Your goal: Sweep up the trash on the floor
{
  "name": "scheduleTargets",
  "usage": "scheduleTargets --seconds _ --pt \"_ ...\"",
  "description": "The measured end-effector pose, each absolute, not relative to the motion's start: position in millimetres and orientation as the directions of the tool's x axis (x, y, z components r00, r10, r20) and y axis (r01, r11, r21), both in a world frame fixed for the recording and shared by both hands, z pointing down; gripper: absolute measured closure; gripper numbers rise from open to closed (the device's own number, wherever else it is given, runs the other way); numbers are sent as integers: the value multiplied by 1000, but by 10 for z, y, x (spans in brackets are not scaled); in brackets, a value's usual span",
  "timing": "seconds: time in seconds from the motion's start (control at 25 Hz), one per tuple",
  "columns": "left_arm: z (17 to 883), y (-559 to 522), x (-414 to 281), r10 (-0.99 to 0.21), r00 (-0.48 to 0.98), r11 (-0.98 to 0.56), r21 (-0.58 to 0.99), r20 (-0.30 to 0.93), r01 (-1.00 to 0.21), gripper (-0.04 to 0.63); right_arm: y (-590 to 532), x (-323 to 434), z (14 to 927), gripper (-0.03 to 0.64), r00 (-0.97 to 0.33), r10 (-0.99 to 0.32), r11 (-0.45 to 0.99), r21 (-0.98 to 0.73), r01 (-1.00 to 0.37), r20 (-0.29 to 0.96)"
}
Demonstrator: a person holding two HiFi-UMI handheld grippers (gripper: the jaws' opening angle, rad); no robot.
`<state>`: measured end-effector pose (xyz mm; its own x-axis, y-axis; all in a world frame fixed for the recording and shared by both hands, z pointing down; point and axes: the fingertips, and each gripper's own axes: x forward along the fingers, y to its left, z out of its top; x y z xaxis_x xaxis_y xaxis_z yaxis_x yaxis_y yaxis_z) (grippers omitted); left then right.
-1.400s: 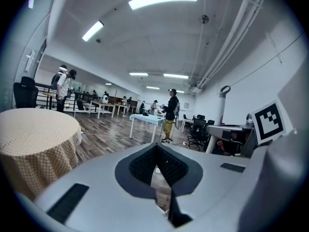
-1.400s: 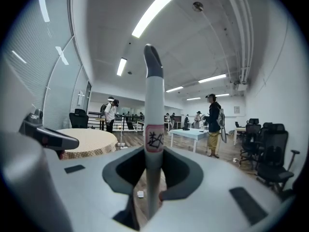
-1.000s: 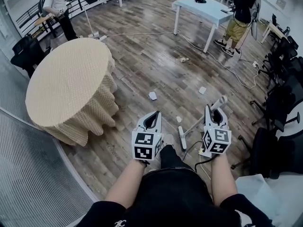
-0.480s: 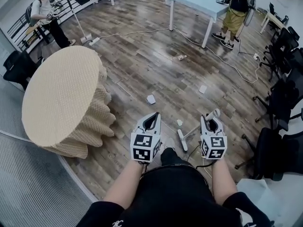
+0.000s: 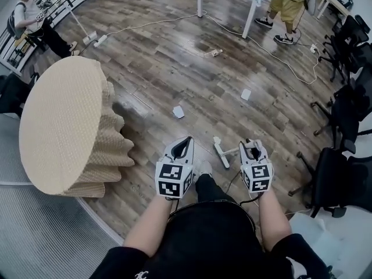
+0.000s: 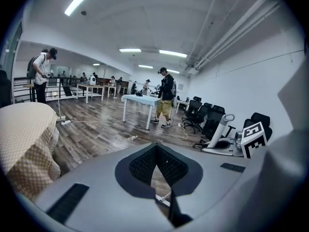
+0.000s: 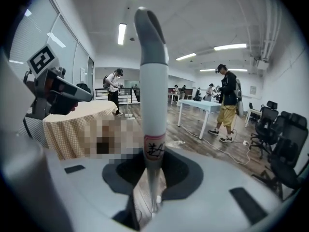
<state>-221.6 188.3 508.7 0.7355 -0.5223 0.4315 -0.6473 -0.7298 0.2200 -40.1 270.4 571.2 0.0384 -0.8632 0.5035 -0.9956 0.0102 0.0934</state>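
My right gripper [image 5: 251, 148] is shut on the grey-white broom handle [image 7: 152, 95], which rises straight up between its jaws in the right gripper view. The broom's white head [image 5: 220, 153] rests on the wooden floor just ahead of me, between the two grippers. My left gripper [image 5: 185, 146] is held level beside it, jaws together with nothing in them. Trash lies ahead: a white paper scrap [image 5: 178, 111], another scrap [image 5: 246, 94] and a crumpled piece [image 5: 214, 52] farther off. The handle [image 6: 220, 129] also shows at the right of the left gripper view.
A round table under a beige cloth [image 5: 58, 127] stands close on the left. Black office chairs [image 5: 349, 127] line the right side. A white cable [image 5: 279, 57] runs across the floor past a light table leg [image 5: 250, 16]. One person [image 5: 285, 4] stands by it, another [image 5: 29, 19] at far left.
The head view has tipped and shifted, so the table and scraps sit differently. The handle's top no longer sticks out beyond the right gripper. The broom head lies slightly farther ahead.
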Motion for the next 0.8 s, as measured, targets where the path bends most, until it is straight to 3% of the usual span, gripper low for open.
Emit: scheduleTargets --seconds 0.48,0.8 --pt "5457 1342 -1769 -492 697 -696 245 522 -675 600 1878 -28 6078 517 -79 -808 176 112 -978 583" --pt "5416 858 -1516 -539 657 -661 219 527 -718 600 1222 -17 6143 517 -285 -739 441 119 -890 610"
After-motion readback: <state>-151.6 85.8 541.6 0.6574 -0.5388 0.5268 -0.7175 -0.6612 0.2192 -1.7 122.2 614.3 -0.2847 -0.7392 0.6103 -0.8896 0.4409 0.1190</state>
